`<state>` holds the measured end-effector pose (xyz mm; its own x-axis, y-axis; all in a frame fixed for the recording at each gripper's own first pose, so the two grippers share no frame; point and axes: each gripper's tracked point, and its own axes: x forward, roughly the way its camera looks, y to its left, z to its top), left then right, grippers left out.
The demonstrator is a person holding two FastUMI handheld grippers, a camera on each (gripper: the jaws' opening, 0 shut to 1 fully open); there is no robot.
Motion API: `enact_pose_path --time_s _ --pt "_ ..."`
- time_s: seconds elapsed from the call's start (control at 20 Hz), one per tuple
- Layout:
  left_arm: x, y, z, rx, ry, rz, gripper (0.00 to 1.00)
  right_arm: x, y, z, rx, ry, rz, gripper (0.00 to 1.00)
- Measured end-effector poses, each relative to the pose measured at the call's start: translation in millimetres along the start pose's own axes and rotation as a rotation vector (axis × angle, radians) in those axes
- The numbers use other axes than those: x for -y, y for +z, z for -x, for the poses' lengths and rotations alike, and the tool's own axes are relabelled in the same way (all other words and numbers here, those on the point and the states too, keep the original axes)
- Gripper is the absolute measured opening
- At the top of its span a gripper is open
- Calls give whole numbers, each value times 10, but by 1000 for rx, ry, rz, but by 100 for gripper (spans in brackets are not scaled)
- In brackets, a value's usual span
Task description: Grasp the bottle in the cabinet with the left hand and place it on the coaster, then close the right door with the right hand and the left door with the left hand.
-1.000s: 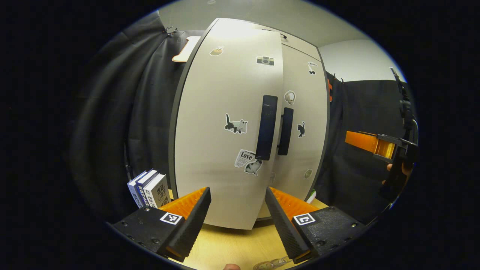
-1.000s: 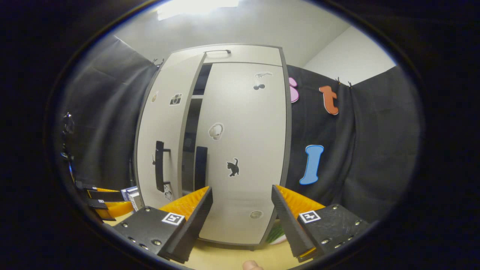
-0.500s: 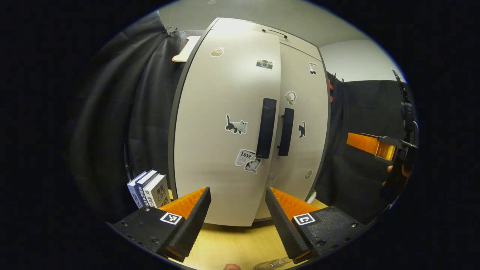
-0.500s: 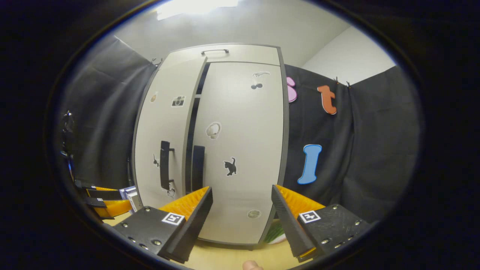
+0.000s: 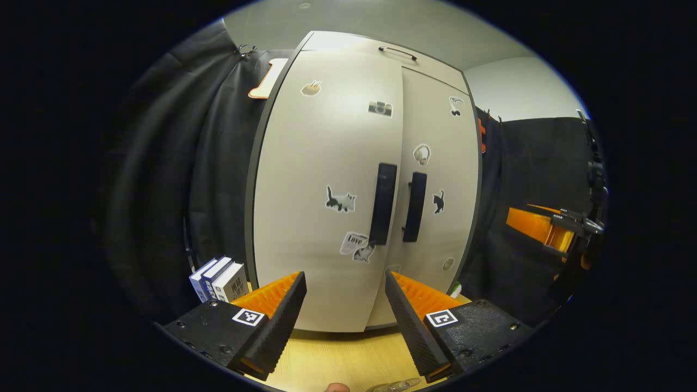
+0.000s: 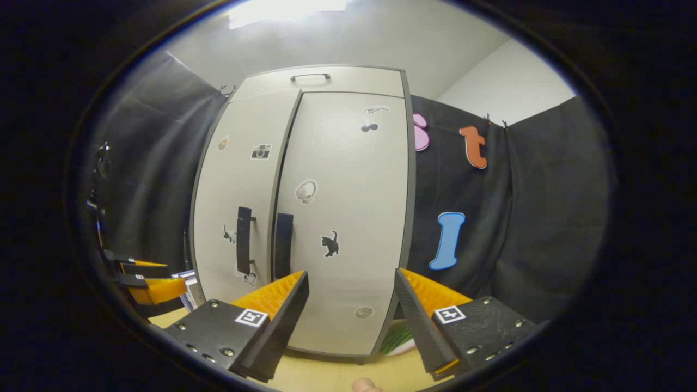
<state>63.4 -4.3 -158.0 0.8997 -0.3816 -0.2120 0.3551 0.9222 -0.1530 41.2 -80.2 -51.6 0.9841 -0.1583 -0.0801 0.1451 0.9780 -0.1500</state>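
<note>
Bottle (image 5: 395, 386): only a sliver of clear plastic shows at the bottom edge of the left gripper view, low on the wooden tabletop (image 5: 337, 356) below the fingers; whether it sits on the coaster cannot be told from here. Left gripper (image 5: 344, 321): fingers spread apart, nothing between them, held just in front of the left door (image 5: 326, 185). Right gripper (image 6: 351, 321): likewise spread and empty, facing the right door (image 6: 348, 218); it also appears far right in the left gripper view, held off from the cabinet. Change over the last second: the left door stood ajar, with a dark gap beside its handle (image 6: 244, 240) in the right gripper view; that gap has narrowed step by step and the door now lies nearly flush with the right door, with only a thin seam between them. The two dark handles sit side by side, close together. In the left gripper view the left door's lower edge may still stand very slightly proud; hard to confirm through the fisheye. Beyond, left of the cabinet: a few books (image 5: 218, 279) standing on the table. Judgement: both doors effectively shut, task at or near its end; remaining work, if any, is a final press on the left door.
</note>
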Motion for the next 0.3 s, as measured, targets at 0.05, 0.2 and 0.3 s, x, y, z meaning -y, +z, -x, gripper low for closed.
enact_pose_path --time_s 0.05,0.2,0.3 --pt "38 138 -20 18 5 -8 93 63 55 2 11 -8 5 93" --pt "240 546 -82 55 16 -33 92 284 213 -25 34 -29 5 93" --pt "446 776 -137 84 4 -38 92 424 287 -49 37 -33 0 95"
